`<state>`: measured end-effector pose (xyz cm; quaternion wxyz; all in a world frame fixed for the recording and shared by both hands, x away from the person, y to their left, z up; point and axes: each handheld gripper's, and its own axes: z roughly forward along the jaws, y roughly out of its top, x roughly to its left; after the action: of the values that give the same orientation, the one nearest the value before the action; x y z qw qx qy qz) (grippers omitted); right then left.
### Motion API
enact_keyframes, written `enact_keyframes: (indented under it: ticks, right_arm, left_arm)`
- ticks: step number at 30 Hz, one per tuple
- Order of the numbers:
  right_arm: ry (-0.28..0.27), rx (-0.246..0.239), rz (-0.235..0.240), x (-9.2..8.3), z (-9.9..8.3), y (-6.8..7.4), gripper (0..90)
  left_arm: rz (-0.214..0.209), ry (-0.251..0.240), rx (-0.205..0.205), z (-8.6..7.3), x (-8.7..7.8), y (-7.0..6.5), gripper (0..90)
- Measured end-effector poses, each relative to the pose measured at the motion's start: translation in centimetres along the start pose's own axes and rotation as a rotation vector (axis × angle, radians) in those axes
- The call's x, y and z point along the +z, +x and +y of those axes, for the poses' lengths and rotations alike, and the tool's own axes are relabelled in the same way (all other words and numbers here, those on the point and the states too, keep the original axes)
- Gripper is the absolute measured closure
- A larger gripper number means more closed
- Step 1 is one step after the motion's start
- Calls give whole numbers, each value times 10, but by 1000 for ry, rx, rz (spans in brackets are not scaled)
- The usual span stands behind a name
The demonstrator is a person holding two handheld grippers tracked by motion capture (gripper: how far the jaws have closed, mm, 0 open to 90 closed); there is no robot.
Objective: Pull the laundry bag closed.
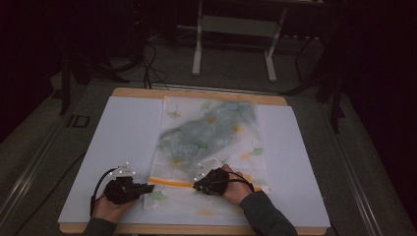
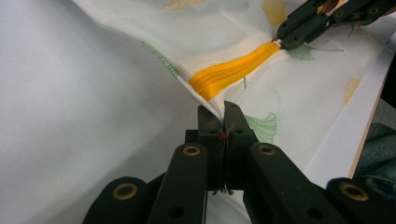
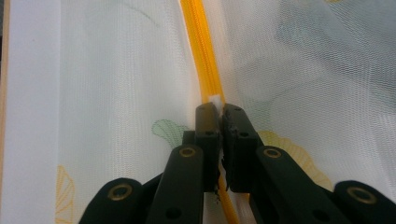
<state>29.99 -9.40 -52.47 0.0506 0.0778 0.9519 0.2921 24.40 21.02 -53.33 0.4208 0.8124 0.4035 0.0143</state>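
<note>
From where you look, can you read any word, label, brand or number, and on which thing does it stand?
"ID": large pale letters on the dark floor, left of the table; dim, so the reading is uncertain.
Mesh bag: ginkgo leaf prints, no text.
Yellow zipper: no text.
Left gripper, right gripper: no text.

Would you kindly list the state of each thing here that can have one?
Mesh laundry bag: lying flat on the white board, something dark inside, near corner lifted.
Orange zipper: closed between the two grippers, white pull pinched.
Left gripper: shut on the bag's corner.
Right gripper: shut on the zipper pull.
</note>
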Motion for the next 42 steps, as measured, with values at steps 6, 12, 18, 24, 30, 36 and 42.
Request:
enact_keyframes:
  ticks: [6,12,18,24,30,36,42]
  right_arm:
    - [14,1,2,-3,-2,-2,863]
    - [12,5,-1,-6,-5,-4,900]
    - [16,7,-4,-4,-4,-5,900]
    - [12,22,2,-2,-2,-8,880]
    - [19,33,17,1,1,-12,891]
    - [36,19,-2,-1,3,-11,900]
    - [37,-4,-40,-3,0,-8,900]
  left_arm:
    - [-3,-4,-3,0,0,0,886]
    - [-3,-3,-3,0,0,0,886]
    - [1,0,-3,0,0,0,886]
    - [3,4,-6,-1,0,0,886]
    - [3,4,-8,-1,0,0,886]
    - [4,4,-7,-1,0,1,886]
    - [3,4,-6,0,1,0,886]
